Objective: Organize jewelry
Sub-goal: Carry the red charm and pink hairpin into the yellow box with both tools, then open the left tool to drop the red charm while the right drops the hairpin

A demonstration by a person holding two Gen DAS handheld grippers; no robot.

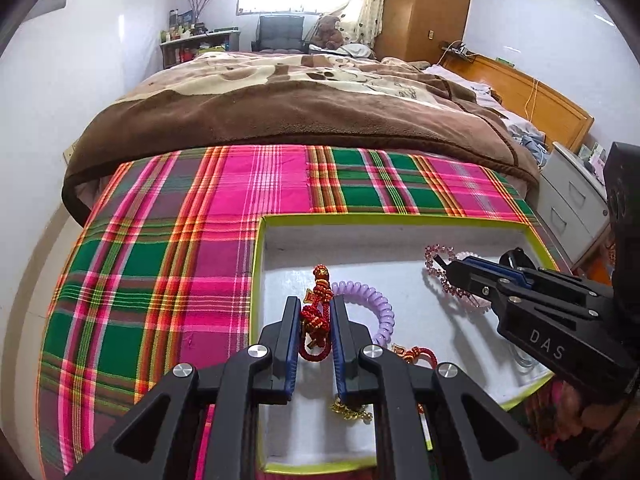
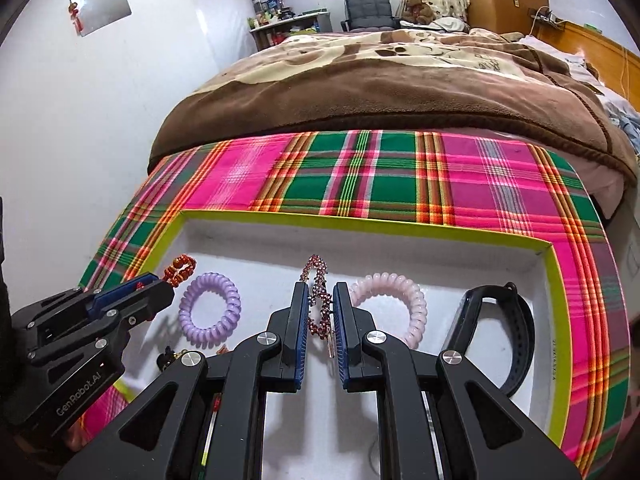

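Observation:
A white tray with a lime-green rim [image 1: 360, 218] [image 2: 360, 222] lies on a plaid cloth. My left gripper [image 1: 316, 302] [image 2: 160, 280] is shut on a red braided cord bracelet [image 1: 321, 274] [image 2: 182, 268] over the tray's left part. My right gripper [image 2: 320, 290] [image 1: 448, 266] is shut on a dark pink beaded bracelet [image 2: 316, 268] [image 1: 434, 254] near the tray's middle. On the tray floor lie a purple coil hair tie [image 2: 210, 308] [image 1: 374, 304], a pink coil hair tie [image 2: 400, 300], a black watch strap [image 2: 496, 332], a gold chain [image 1: 352, 410] and another red cord piece [image 1: 418, 354].
The plaid cloth [image 1: 160, 260] [image 2: 480, 184] covers the surface around the tray, wide to the left and behind it. A bed with a brown blanket [image 1: 280, 112] rises just beyond the cloth. A white drawer cabinet [image 1: 572, 208] stands at the right.

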